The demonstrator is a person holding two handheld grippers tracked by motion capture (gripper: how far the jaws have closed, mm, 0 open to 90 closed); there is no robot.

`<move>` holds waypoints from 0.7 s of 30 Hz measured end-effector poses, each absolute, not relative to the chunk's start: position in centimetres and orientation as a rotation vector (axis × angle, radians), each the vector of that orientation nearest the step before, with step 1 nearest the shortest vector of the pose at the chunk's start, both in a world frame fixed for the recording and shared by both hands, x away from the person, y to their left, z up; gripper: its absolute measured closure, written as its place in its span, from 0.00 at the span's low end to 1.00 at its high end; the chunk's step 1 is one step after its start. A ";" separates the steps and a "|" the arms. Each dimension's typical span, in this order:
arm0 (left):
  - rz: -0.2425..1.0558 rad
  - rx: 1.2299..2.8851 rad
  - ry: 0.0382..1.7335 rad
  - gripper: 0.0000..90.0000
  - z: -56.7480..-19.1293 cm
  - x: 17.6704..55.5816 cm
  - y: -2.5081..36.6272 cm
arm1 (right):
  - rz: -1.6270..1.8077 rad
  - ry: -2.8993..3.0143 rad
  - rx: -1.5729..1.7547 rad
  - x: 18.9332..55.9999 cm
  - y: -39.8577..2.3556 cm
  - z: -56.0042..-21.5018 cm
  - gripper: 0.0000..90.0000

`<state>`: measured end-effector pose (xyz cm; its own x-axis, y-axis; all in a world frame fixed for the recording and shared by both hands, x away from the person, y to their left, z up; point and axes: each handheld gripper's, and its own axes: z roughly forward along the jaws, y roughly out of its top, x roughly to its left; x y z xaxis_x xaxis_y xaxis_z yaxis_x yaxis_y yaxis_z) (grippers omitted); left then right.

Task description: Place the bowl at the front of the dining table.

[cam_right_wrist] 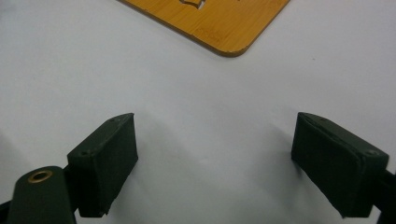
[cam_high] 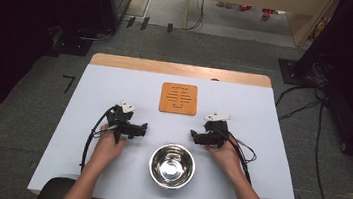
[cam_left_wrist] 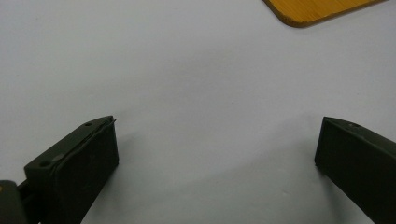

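So the person is sitting at the pale grey-topped table [cam_high: 115, 87] with a black two-jaw gripper in each hand, both resting low over the surface. The left gripper [cam_high: 142, 129] sits at the left of the middle, jaws pointing inward toward the centre, and the right gripper [cam_high: 194, 135] mirrors it on the other side, also pointing in. They're well apart from each other with bare table between them.

The shiny round stainless steel bowl [cam_high: 172, 166] stands upright on the table close to the person's edge, just below and between the two grippers. Neither one touches it. It looks empty, you can see the reflections in the bottom.

Further back, near the middle of the table, there's a square orange-brown bamboo trivet with slots cut in it [cam_high: 178, 98], lying flat. It's apart from both grippers and from the bowl.

Jaws on both are spread wide with nothing between them. In the left gripper view you get the left gripper [cam_left_wrist: 215, 140] over plain table, with a corner of the trivet [cam_left_wrist: 317, 9] up top. In the right gripper view, the right gripper [cam_right_wrist: 215, 140] is the same deal, with more of the trivet [cam_right_wrist: 219, 21] showing ahead of it.

Black cables trail off each gripper back toward the person.
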<state>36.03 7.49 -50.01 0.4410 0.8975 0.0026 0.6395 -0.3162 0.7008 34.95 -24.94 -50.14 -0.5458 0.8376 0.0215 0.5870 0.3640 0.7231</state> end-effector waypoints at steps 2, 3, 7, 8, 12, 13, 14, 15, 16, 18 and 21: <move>0.529 2.065 1.285 0.00 -50.0 36.0 7.5 | 0.976 2.289 1.262 35.0 -24.8 -50.0 0.17; 0.529 2.066 1.285 0.00 -50.0 36.0 7.5 | 0.967 2.294 1.263 35.1 -24.8 -49.9 0.17; 0.529 2.065 1.284 0.00 -50.0 36.0 7.5 | 0.950 2.309 1.271 35.2 -24.8 -49.7 0.19; 0.529 2.065 1.284 0.00 -50.0 36.0 7.5 | 0.951 2.314 1.280 35.2 -24.8 -49.6 0.20; 0.529 2.065 1.285 0.00 -50.0 36.0 7.5 | 0.975 2.361 1.304 35.5 -24.7 -49.2 0.20; 0.529 2.065 1.285 0.00 -50.0 36.0 7.5 | 0.975 2.361 1.304 35.5 -24.7 -49.2 0.20; 0.529 2.065 1.285 0.00 -50.0 36.0 7.5 | 0.977 2.379 1.299 35.6 -24.7 -49.1 0.20; 0.529 2.065 1.284 0.00 -50.0 36.0 7.5 | 0.983 2.383 1.310 35.6 -24.6 -49.0 0.20; 0.529 2.066 1.284 0.00 -50.0 36.0 7.5 | 1.001 2.390 1.297 35.7 -24.7 -49.0 0.21; 0.529 2.067 1.284 0.00 -50.0 36.0 7.5 | 1.017 2.396 1.308 35.7 -24.6 -48.8 0.21; 0.529 2.067 1.284 0.00 -50.0 36.0 7.5 | 1.078 2.407 1.306 35.7 -24.7 -48.3 0.26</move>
<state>36.02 7.50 -50.01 0.4415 0.8973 0.0036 0.6397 -0.3176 0.7000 35.74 -24.65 -48.34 -0.5906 0.7908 0.1605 0.6463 0.3445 0.6809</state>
